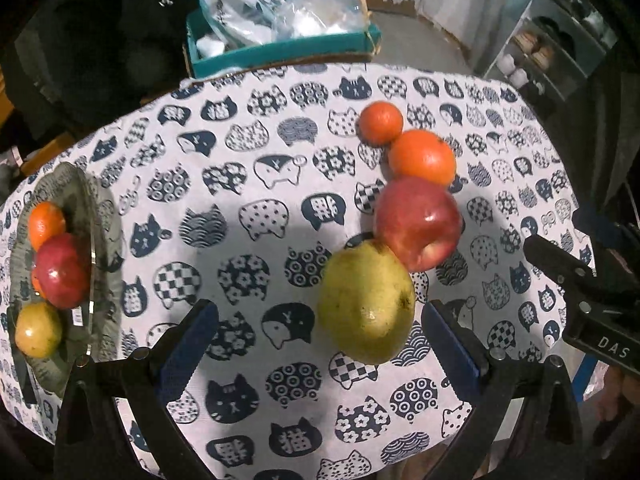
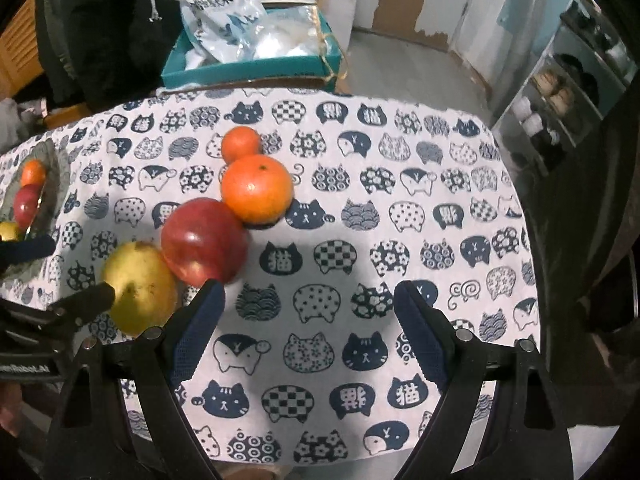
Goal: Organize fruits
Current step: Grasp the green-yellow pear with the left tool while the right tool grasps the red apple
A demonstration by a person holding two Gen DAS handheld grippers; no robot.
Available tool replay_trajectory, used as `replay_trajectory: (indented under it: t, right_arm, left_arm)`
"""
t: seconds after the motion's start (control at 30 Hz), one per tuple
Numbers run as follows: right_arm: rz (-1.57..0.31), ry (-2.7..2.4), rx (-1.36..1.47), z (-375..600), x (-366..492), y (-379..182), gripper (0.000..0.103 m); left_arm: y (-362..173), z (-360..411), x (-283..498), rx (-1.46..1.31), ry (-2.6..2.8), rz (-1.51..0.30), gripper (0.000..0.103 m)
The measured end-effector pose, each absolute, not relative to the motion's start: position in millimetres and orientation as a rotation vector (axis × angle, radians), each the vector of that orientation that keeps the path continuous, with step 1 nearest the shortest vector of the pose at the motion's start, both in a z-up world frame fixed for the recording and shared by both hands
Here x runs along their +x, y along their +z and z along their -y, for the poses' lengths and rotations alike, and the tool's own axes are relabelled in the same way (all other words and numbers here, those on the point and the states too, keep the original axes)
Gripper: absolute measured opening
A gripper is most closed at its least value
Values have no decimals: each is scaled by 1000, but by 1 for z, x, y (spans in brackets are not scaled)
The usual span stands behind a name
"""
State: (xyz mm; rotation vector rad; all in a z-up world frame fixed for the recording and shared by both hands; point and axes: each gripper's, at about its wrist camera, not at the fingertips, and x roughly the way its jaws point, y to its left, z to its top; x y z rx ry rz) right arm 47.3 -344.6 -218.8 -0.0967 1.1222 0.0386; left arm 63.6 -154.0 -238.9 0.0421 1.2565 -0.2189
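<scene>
Four fruits lie in a slanting row on the cat-print tablecloth point(image 1: 248, 184): a small orange point(image 1: 381, 122) point(image 2: 241, 144), a bigger orange point(image 1: 422, 156) point(image 2: 257, 188), a red apple point(image 1: 418, 222) point(image 2: 204, 240) and a yellow-green pear point(image 1: 366, 300) point(image 2: 140, 288). My left gripper point(image 1: 320, 340) point(image 2: 74, 268) points down, open, with the pear between its blue pads, close to the right pad and apart from the left one. My right gripper point(image 2: 310, 320) point(image 1: 560, 232) is open over bare cloth, just right of the apple.
A round grey-rimmed mirror or dish point(image 1: 108, 216) point(image 2: 60, 172) at the table's left edge shows an orange, an apple and a yellow fruit. A teal box point(image 1: 280, 50) point(image 2: 248, 70) with plastic bags stands behind the table. A shelf unit point(image 2: 560, 104) is at the far right.
</scene>
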Motion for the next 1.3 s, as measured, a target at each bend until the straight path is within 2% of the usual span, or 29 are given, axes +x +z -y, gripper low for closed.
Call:
replay_trajectory:
  t: [0.5, 0.57, 0.63, 0.7, 1.3]
  right_arm:
    - [-1172, 29, -25, 357, 52, -236, 85]
    - [-1175, 32, -25, 356, 54, -238, 85]
    - [-1177, 33, -21, 357, 55, -238, 85]
    - [-1178, 35, -9, 356, 57, -238, 85]
    - [-1213, 223, 96, 307, 82, -259, 85]
  left_arm:
    - [-282, 178, 75, 70, -242, -1339, 101]
    - [-286, 178, 76, 52, -260, -1344, 94]
    - [-289, 178, 77, 10, -309, -1355, 77]
    - [-289, 179, 77, -22, -339, -1359, 69]
    - [-272, 122, 79, 60, -178, -1280, 69]
